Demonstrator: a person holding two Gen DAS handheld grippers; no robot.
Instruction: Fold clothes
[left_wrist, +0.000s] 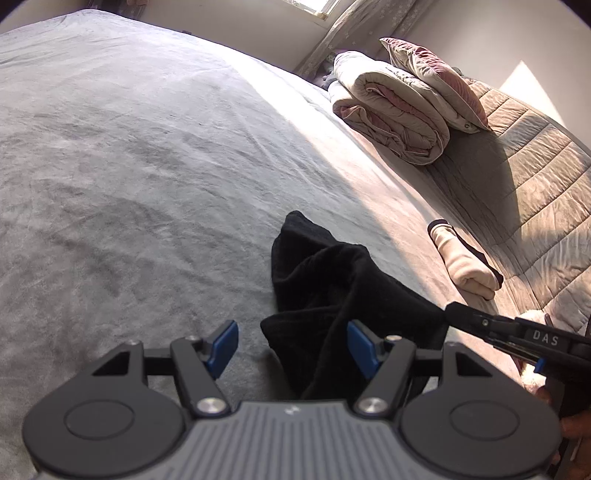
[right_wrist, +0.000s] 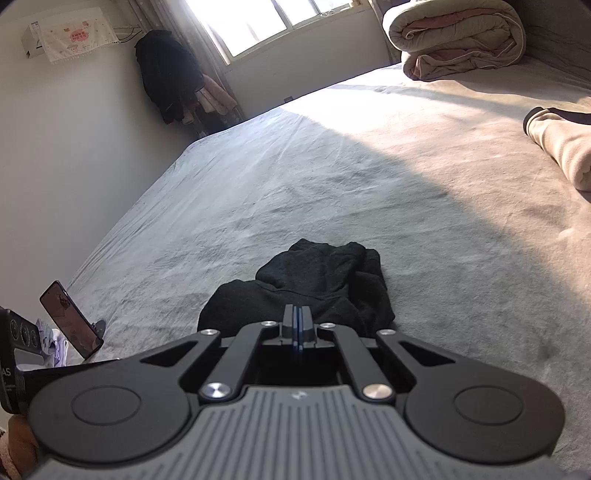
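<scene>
The left gripper (left_wrist: 291, 347) is hanging with jaws apart over the near edge of the black garment (left_wrist: 332, 295), gripping nothing. The right gripper (right_wrist: 297, 325) is pinching that garment's edge (likely to tug it flat). Farther off, a folded cream piece (left_wrist: 467, 262) is lying on the bed (left_wrist: 147, 166), with a rolled quilt (left_wrist: 391, 110) beyond.

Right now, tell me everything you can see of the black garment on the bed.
The black garment is a soft, matte knit-looking cloth, crumpled into a loose heap with folds and a rounded end pointing away. It lies on the grey bed sheet, partly in shade near a sunlit patch. The right tongs are shut, pinching its edge on one side; the left tongs stand open over its near part, with cloth between the pads but not pressed.
</scene>
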